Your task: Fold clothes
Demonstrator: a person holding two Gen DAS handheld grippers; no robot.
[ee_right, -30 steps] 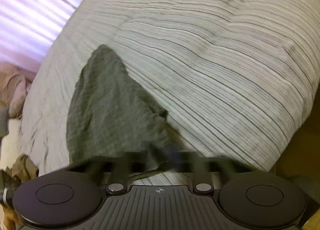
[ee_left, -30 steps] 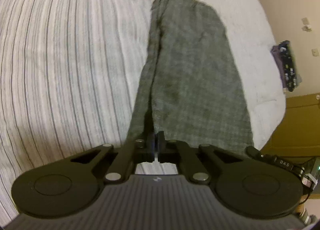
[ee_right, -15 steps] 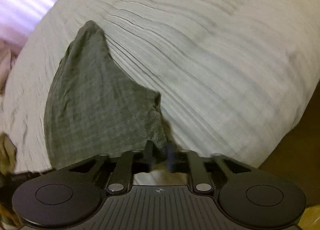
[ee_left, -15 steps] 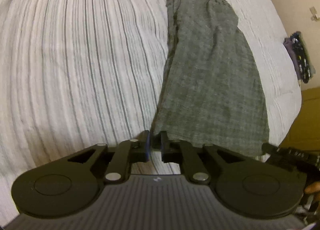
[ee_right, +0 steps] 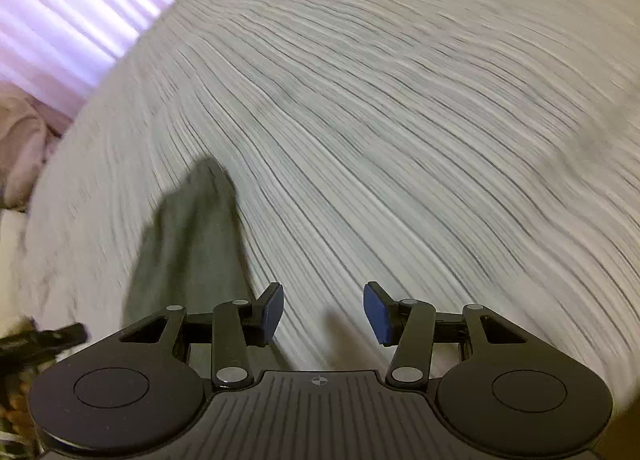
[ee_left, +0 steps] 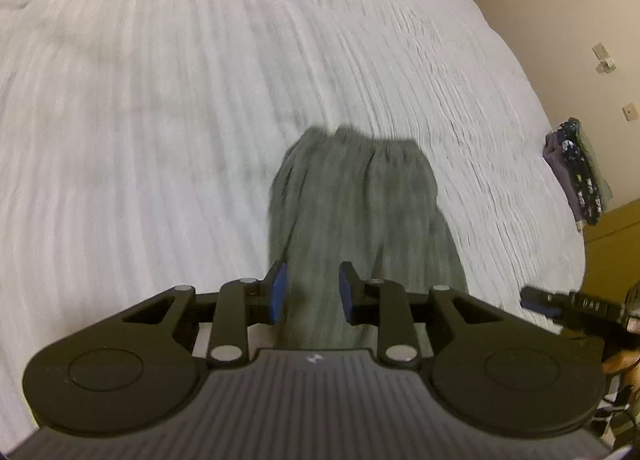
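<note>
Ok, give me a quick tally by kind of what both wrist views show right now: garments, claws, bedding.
Grey folded garment on the bed: 1
Dark patterned clothes hanging by the wall: 1 bundle, pieces too small to tell apart
Claws: 2, left claw and right claw, both opening with no cloth pinched between the pads
Striped white bedcover: 1
Total: 5

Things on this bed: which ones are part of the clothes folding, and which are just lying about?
Part of the job:
- grey garment
- striped bedspread it lies on
- left claw, opening
- right claw, opening, nothing between its pads

Lying about:
- dark patterned cloth at the bed's edge
- pinkish bedding
</note>
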